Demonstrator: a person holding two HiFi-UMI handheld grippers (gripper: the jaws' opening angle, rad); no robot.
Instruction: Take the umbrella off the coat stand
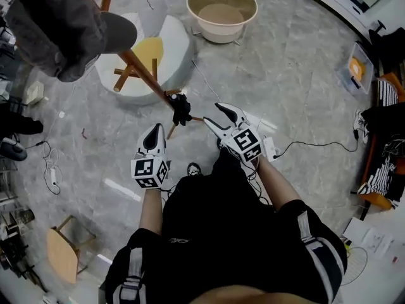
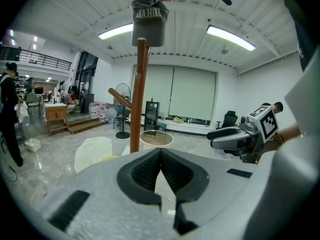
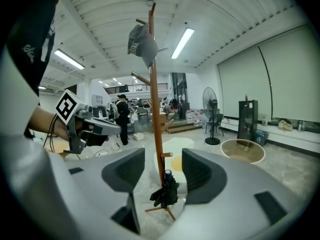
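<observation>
A wooden coat stand [image 1: 142, 71] slants across the head view, with a grey cap [image 1: 57, 24] on its top. A folded black umbrella [image 1: 181, 109] hangs on a low peg near its base. My right gripper [image 1: 212, 113] is open just right of the umbrella, apart from it. In the right gripper view the umbrella [image 3: 166, 191] shows between the spread jaws [image 3: 163, 169], farther off, beside the pole [image 3: 156, 119]. My left gripper [image 1: 156, 130] is shut and empty, a little below-left of the umbrella. In its own view the jaws [image 2: 160, 151] meet in front of the pole [image 2: 136, 99].
A beige basin [image 1: 221, 37] stands beyond the stand, and a white and yellow cushion [image 1: 149, 59] lies at its foot. Cables trail on the floor [image 1: 304, 145]. A small wooden stool [image 1: 60, 252] is at lower left, clutter [image 1: 380, 125] along the right. A person [image 2: 10, 114] stands far left.
</observation>
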